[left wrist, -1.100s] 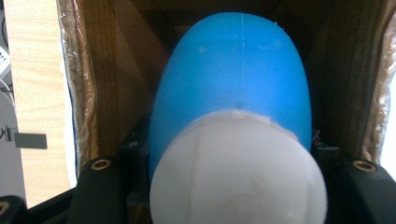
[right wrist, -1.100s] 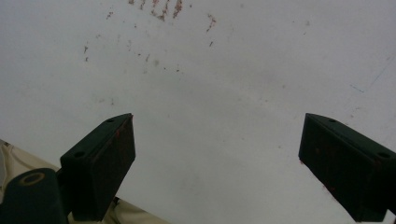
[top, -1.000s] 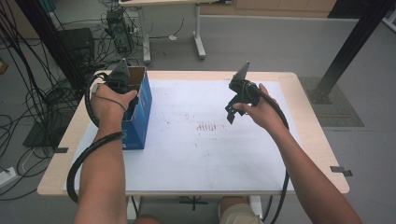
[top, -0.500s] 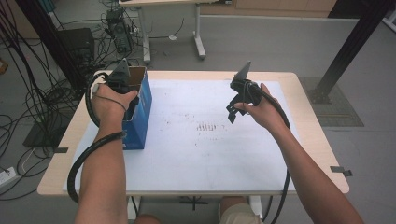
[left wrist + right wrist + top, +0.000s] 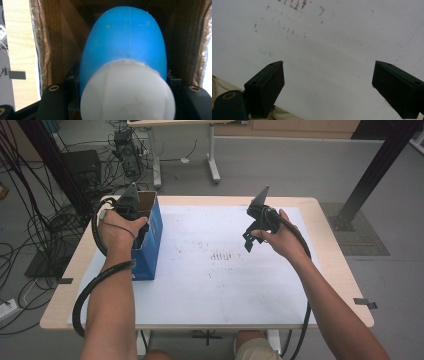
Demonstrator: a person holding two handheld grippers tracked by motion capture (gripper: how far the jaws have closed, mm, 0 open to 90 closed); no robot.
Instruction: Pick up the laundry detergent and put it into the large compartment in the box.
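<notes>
A blue box (image 5: 150,240) with an open top and brown cardboard inside (image 5: 62,37) stands at the table's left side. My left gripper (image 5: 131,205) reaches down into it from above. In the left gripper view a smooth egg-shaped object, blue with a white near end (image 5: 125,50), sits between the black jaws, and the left gripper (image 5: 122,85) is shut on it inside the box. My right gripper (image 5: 248,237) hovers over the white sheet (image 5: 324,37) right of centre. Its jaws stand wide apart with nothing between them, so the right gripper (image 5: 328,82) is open.
The white sheet (image 5: 225,285) covers most of the wooden table (image 5: 330,245) and bears small brown specks (image 5: 222,255) near its middle. Cables (image 5: 30,230) and a black stand (image 5: 370,175) lie on the floor beyond the table's edges.
</notes>
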